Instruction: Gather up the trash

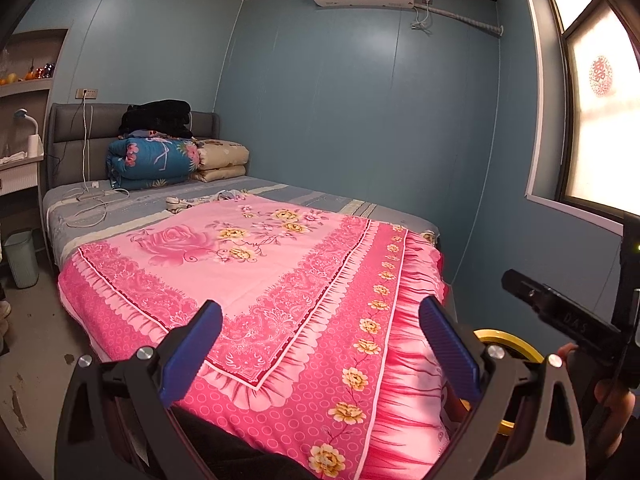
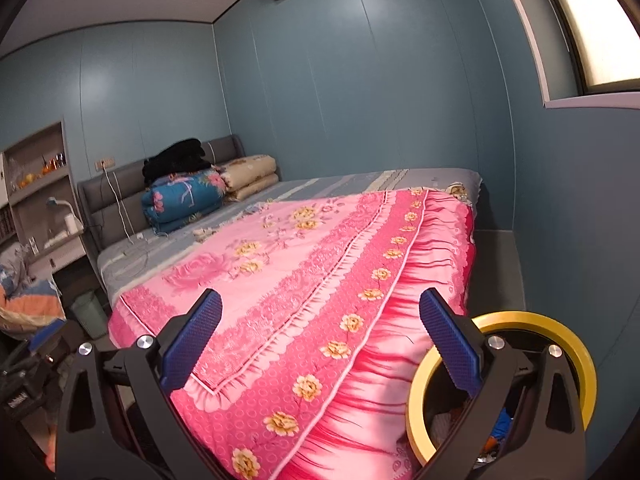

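At nine o'clock in the left wrist view a pale green waste bin point(image 1: 21, 258) stands on the floor beside the bed point(image 1: 256, 264). Over the pink floral bedspread point(image 1: 280, 280), the left gripper point(image 1: 320, 344) and the right gripper point(image 2: 320, 340) hold their jaws wide apart and empty. At four o'clock in the right wrist view sits a yellow-rimmed bin point(image 2: 520, 320) with scraps inside.

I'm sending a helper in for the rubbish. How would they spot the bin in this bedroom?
Start at the bed with the pink flowered cover and go to its headboard end. On the floor beside that end, below the wall shelves, stands the bin. It is pale green, ribbed and open-topped, the only container standing on the floor there.
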